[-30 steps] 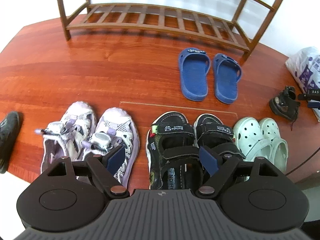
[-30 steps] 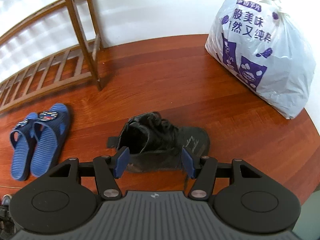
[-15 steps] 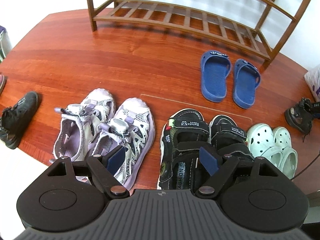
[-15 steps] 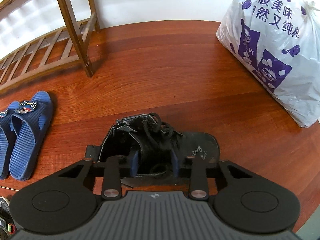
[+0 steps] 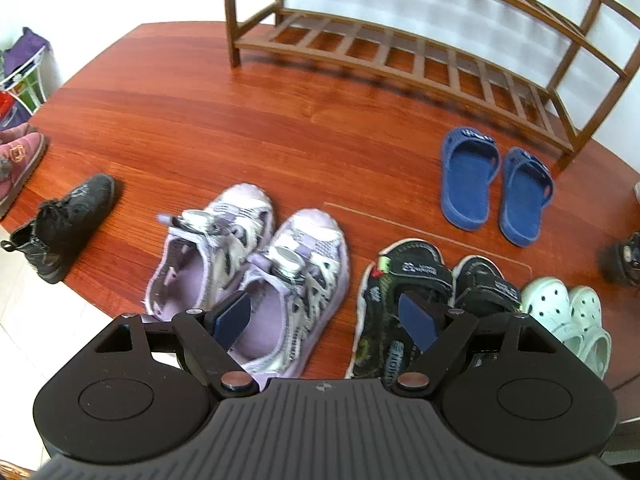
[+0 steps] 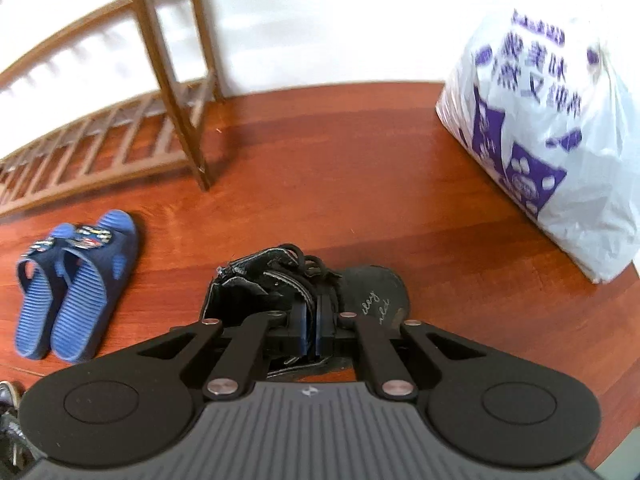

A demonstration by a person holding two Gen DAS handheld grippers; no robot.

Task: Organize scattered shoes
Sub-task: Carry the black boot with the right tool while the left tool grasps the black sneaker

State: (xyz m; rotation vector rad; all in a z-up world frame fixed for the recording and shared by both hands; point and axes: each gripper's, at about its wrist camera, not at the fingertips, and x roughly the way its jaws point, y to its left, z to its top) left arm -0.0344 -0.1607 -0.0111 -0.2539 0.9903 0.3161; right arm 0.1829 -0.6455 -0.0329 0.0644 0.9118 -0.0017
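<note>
Right wrist view: right gripper (image 6: 311, 330) fingers just closed, pinching collar of black boot (image 6: 320, 292) on table (image 6: 320, 184); left gripper (image 5: 326, 322) fingers wide, empty. Grasp step; next, carry boot to mate (image 5: 60, 226)

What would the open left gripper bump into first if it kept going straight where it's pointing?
Probably the nearer purple-and-white sneaker, or the bare floor between it and the black sandal. The left gripper points down between them; depth is hard to judge.

The bag's (image 6: 560, 136) print is blurred unreadable; a black shoe (image 5: 624, 258) and pink slippers (image 5: 18, 160) are cut by the edges
</note>
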